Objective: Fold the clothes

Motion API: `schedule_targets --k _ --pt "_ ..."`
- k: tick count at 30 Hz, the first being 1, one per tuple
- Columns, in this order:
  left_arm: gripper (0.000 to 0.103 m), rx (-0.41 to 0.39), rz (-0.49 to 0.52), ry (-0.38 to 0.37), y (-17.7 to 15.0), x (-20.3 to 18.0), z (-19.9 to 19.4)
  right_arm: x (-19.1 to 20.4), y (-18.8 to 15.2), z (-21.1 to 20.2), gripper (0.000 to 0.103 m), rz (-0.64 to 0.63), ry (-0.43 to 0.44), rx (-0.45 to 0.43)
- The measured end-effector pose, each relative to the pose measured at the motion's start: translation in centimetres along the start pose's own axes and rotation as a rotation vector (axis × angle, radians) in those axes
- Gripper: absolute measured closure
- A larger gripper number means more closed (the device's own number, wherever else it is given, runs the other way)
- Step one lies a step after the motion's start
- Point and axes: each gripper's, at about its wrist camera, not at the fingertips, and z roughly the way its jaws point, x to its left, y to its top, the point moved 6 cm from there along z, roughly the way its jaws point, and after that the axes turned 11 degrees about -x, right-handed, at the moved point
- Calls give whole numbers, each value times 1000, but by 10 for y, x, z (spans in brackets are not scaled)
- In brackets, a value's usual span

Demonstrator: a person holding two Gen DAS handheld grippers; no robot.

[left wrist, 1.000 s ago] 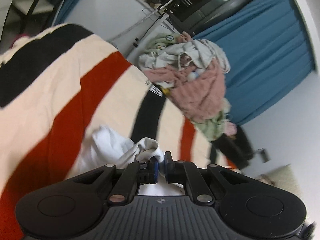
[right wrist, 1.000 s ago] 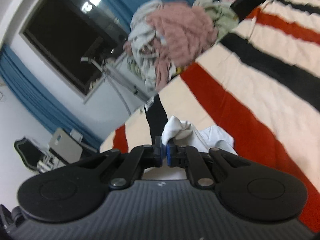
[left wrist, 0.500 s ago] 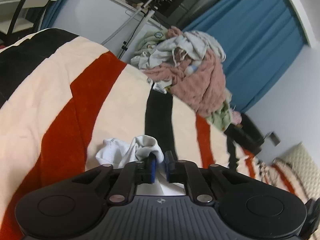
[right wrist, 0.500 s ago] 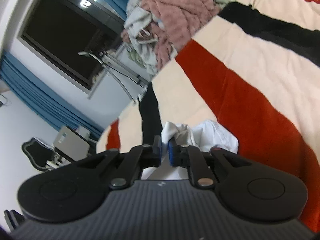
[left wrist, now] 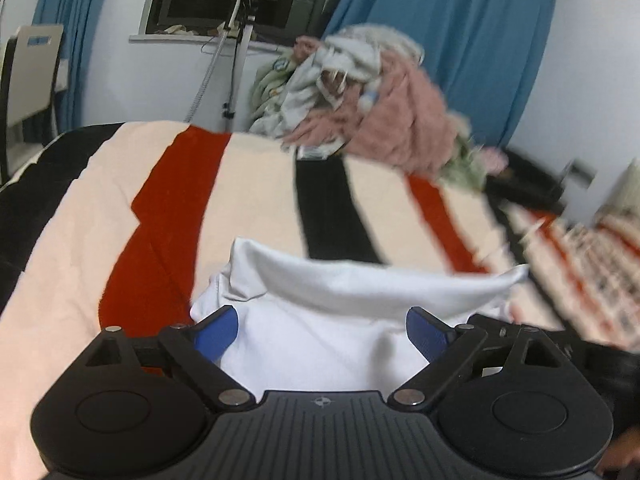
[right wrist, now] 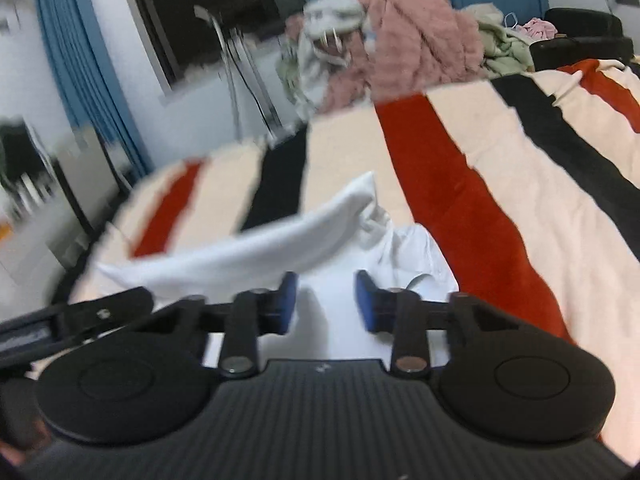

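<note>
On the striped blanket lies a white garment, rumpled, with one folded band across its far edge. Left gripper: jaws just opened wide, pads clear of the cloth beneath. Right gripper: jaws just parting, narrower, gripping nothing. Both angle downward over the garment.

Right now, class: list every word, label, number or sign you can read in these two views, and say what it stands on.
No readable text in either view.
Tag on the striped blanket: too blurred.
Round emblem on the left tool body: a symbol, no letters.
</note>
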Motion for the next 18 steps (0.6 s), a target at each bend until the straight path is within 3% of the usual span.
schedule_targets --k 4,10,14,18 --pt "12 14 69 44 -16 -1 18 -6 -8 24 79 -38 -24 29" --pt "13 -1 72 9 -14 -6 -13 6 -3 -17 76 -58 -7 8" --pt "13 18 53 -26 -21 -6 -47 5 -19 -50 76 -49 -10 70" --pt "13 113 75 28 -41 -8 -38 11 -35 -46 76 -133 -26 118"
